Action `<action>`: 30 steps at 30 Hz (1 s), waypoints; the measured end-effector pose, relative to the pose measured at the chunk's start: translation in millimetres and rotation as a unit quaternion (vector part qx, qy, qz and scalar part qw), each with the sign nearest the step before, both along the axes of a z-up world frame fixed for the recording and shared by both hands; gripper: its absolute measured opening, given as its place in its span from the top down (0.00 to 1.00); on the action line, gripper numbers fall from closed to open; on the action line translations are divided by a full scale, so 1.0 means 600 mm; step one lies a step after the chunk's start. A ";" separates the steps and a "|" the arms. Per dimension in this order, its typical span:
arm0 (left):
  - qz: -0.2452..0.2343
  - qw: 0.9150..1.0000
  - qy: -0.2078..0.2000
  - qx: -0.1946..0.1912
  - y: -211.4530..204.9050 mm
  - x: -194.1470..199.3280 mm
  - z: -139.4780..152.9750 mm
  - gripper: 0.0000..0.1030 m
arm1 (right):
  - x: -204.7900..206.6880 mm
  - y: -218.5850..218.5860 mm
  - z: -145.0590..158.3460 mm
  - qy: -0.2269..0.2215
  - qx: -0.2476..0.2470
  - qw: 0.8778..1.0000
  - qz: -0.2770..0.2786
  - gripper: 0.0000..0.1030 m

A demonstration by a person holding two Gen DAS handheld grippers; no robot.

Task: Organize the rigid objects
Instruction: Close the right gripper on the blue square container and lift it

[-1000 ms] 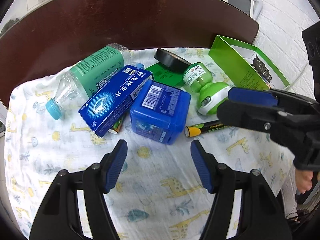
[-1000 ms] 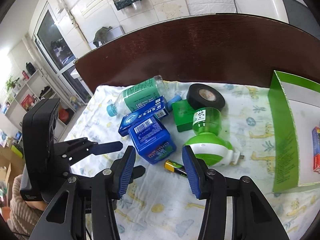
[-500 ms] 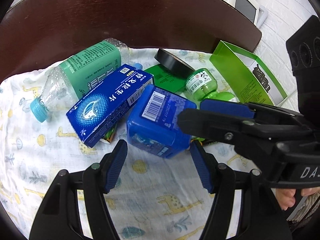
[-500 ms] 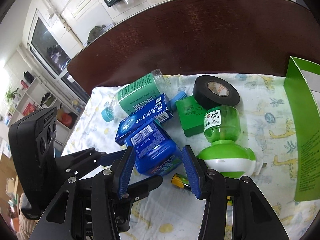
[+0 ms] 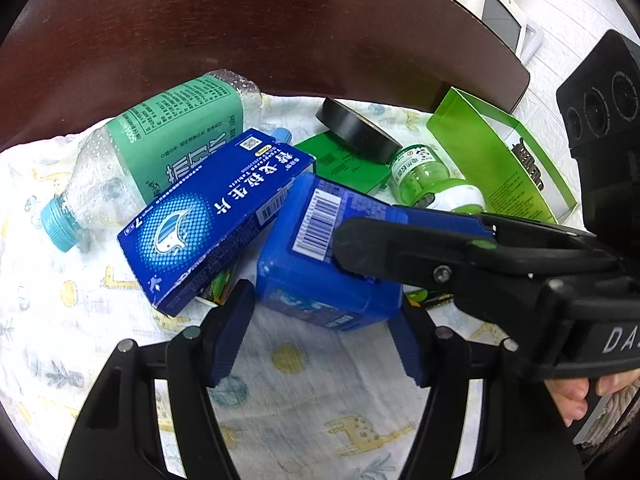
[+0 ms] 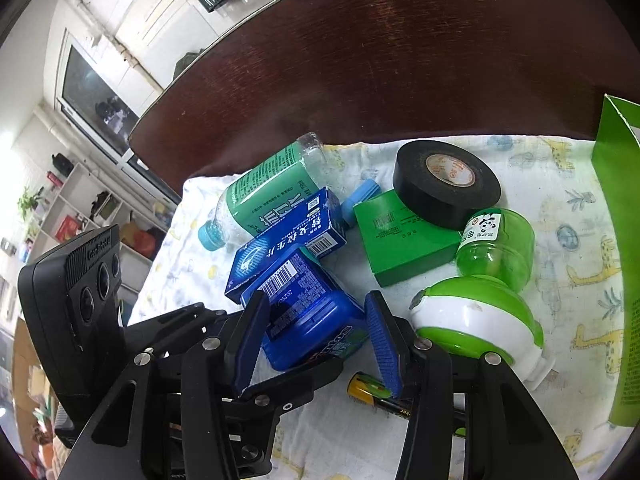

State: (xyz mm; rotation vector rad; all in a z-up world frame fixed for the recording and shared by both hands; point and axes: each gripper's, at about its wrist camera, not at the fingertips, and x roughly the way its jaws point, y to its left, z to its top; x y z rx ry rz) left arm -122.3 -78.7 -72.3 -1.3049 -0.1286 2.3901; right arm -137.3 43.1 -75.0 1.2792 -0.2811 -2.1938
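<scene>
Right gripper [image 6: 318,340] is angled low over the cloth [image 6: 560,216], jaws spread astride the blue container [image 6: 308,312], not clamped. Left gripper [image 5: 320,336] is held spread just before it.

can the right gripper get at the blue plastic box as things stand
Probably yes: the right gripper is open with its fingers either side of the blue plastic box. Only the blue carton leans on its far end.

The surface [image 6: 400,60] is glossy dark wood under a soft printed cloth [image 5: 300,408]. The blue tub [image 6: 316,320] is shiny plastic, the blue carton [image 5: 216,216] glossy card, the tape roll [image 6: 420,196] matt black, the bottle [image 5: 104,172] clear plastic.
</scene>
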 end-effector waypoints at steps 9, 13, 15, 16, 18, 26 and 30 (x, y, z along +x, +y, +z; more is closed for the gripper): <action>0.002 1.000 0.017 -0.015 0.002 0.013 0.023 0.38 | 0.033 -0.012 0.037 0.052 0.033 0.998 0.024 0.50; -0.001 0.999 0.033 -0.024 0.010 0.025 0.043 0.38 | 0.041 0.000 0.051 0.055 0.016 0.998 0.018 0.50; -0.006 0.999 0.040 -0.027 0.018 0.029 0.054 0.38 | 0.050 0.010 0.062 0.063 0.012 0.998 0.014 0.50; -0.008 0.999 0.042 -0.028 0.023 0.032 0.059 0.38 | 0.054 0.014 0.067 0.068 0.011 0.998 0.012 0.50; -0.014 0.998 0.048 -0.029 0.034 0.036 0.069 0.38 | 0.064 0.025 0.077 0.075 0.008 0.997 0.008 0.50; -0.044 0.996 0.059 -0.044 0.104 0.047 0.094 0.38 | 0.094 0.093 0.099 0.090 -0.007 0.996 -0.017 0.50; -0.063 0.994 0.069 -0.058 0.150 0.049 0.106 0.38 | 0.104 0.138 0.108 0.099 -0.019 0.994 -0.034 0.50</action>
